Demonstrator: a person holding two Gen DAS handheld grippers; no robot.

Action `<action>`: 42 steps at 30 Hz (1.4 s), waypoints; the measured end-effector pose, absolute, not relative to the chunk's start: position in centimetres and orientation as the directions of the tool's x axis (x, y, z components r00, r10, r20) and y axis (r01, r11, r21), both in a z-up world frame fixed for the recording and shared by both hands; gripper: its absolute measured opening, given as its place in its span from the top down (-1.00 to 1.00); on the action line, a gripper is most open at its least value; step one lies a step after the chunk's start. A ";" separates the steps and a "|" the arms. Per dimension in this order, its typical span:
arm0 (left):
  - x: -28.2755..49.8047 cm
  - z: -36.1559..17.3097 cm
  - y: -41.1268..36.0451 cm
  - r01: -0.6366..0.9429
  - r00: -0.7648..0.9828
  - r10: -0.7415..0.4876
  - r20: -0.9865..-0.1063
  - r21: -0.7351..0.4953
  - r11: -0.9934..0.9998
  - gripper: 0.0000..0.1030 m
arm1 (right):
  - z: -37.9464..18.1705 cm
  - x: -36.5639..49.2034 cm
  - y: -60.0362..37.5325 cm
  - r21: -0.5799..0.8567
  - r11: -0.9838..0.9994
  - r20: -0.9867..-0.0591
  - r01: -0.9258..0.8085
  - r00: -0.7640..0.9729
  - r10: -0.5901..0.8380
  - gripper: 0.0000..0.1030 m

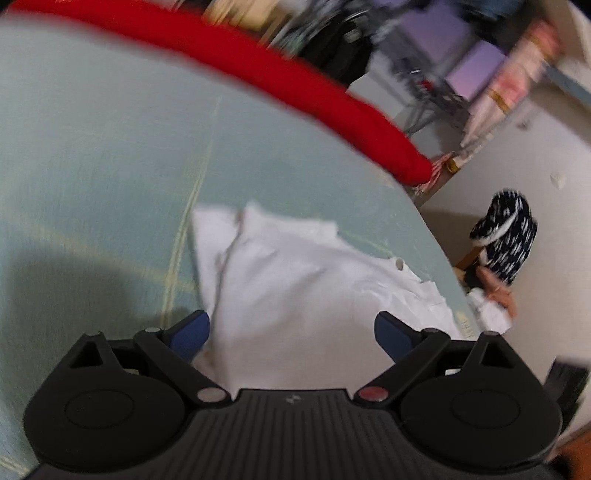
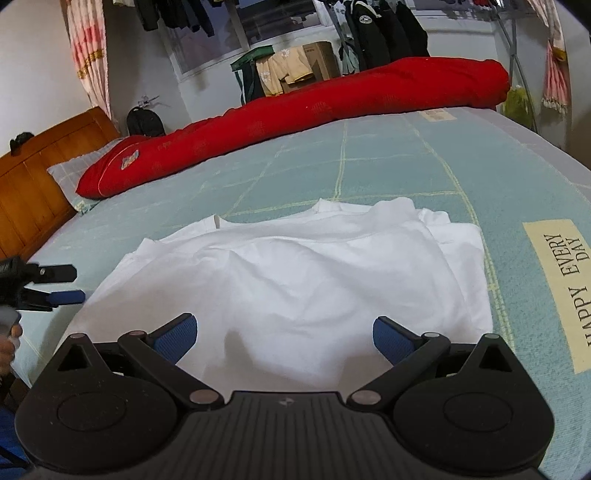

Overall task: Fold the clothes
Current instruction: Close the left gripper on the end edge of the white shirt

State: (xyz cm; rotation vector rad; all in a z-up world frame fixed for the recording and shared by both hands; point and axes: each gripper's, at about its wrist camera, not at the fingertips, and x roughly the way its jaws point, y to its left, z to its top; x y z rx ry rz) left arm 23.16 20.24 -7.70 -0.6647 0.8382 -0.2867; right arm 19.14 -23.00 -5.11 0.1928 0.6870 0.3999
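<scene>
A white T-shirt (image 2: 288, 273) lies partly folded on the pale blue-green bed sheet (image 2: 388, 166), its sleeves tucked in and its collar toward the far side. My right gripper (image 2: 284, 334) hovers open just above the shirt's near hem, with nothing between its blue fingertips (image 2: 177, 332). In the blurred left wrist view the same shirt (image 1: 295, 280) lies rumpled near the bed's right edge. My left gripper (image 1: 291, 332) is open over its near part and holds nothing. The left gripper (image 2: 62, 284) also shows at the left edge of the right wrist view, beside the shirt.
A long red bolster (image 2: 295, 110) lies along the far side of the bed, by a wooden headboard (image 2: 33, 192). A "HAPPY EVERY DAY" label (image 2: 557, 291) is printed on the sheet at right. Hanging clothes (image 2: 380, 33) stand behind. A hand (image 1: 495, 288) and patterned sleeve (image 1: 506, 236) show past the bed edge.
</scene>
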 end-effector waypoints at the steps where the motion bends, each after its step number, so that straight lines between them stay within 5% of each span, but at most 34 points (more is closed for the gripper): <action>1: 23.7 -8.2 20.9 -0.035 0.625 -0.511 -0.591 -0.674 0.738 -0.85 | -5.1 19.1 -23.0 0.296 0.908 -0.578 -0.297 0.701 0.417 -1.00; 14: 31.1 -11.4 22.1 -0.029 0.559 -0.651 -0.513 -0.797 0.603 -0.86 | -5.5 19.7 -22.7 0.292 0.912 -0.593 -0.288 0.693 0.409 -1.00; 42: 32.4 -13.5 19.3 0.093 0.337 -0.835 -0.435 -0.867 0.489 -0.88 | -5.7 19.9 -22.4 0.282 0.913 -0.602 -0.296 0.686 0.409 -1.00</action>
